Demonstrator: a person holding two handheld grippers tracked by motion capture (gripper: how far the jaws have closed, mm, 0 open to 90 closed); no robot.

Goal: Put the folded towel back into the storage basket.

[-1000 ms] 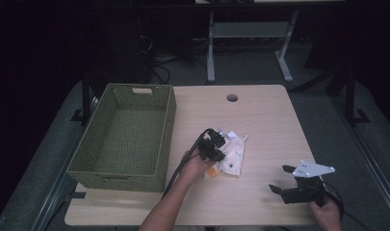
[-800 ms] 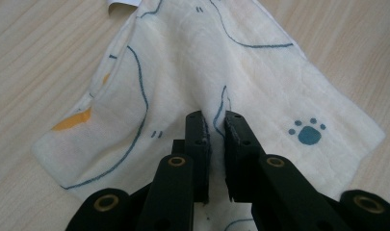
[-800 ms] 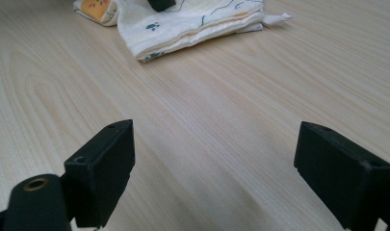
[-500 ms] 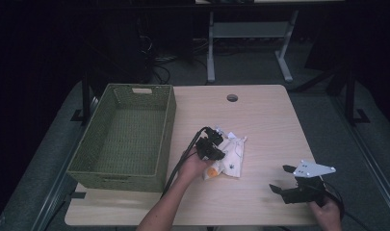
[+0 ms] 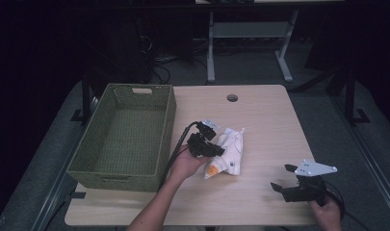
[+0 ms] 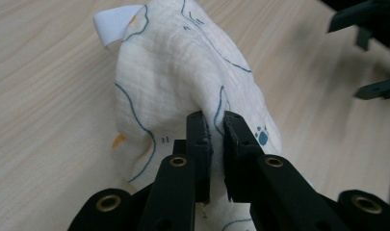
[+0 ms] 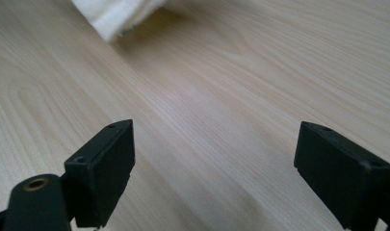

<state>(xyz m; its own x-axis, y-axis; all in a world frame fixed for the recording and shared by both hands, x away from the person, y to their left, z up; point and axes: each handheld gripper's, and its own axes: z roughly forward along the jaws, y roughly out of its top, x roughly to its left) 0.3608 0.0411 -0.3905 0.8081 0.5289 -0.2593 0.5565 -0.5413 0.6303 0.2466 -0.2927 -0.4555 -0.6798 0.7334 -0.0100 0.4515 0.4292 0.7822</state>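
Gripping a raised fold of cloth, the left gripper (image 6: 213,126) had its black jaws pinched together on the fabric, apparently to lift the piece off the table. Largest in the scene was the pale wooden table (image 5: 260,120), with a round cable hole (image 5: 232,97) near its far edge. At its left stood the green woven rectangular basket (image 5: 123,137), empty, the likely place for the cloth. Just right of the basket, near the table's middle, lay the crumpled cream muslin cloth with blue line drawings and a small paw print (image 5: 227,154). Its white sewn-in label (image 6: 116,24) carried no writing that could be read. At the near right, the right gripper (image 5: 288,176) rested with jaws spread wide, holding nothing, well apart from the cloth.
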